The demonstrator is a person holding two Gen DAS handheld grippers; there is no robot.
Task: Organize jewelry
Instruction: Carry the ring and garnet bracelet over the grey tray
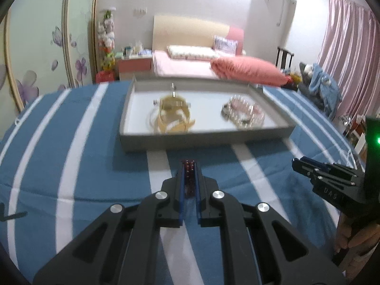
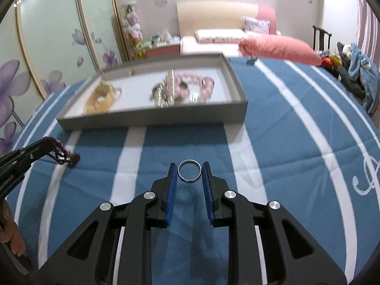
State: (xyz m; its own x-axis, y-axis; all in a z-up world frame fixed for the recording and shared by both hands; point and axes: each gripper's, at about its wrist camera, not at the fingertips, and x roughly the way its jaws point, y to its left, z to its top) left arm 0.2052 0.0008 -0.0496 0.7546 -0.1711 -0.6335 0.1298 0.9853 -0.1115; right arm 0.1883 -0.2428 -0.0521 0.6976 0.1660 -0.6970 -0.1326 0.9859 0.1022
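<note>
Left gripper (image 1: 190, 166) was clamped on a dark red bead bracelet (image 2: 63, 153); right gripper (image 2: 190, 168), jaws part-open, bracketed a silver ring (image 2: 189, 173) on the striped bedspread (image 2: 273, 142).

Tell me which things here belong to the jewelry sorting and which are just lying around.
Job:
- dark red bead string, in left gripper
- metal ring, between right gripper fingers
- gray tray
- pink bead bracelet in tray
- gold piece in tray

Lying about:
- pink pillow
- blue clothes

Open bedspread (image 2: 273, 142) before tray (image 2: 152, 118)
</note>
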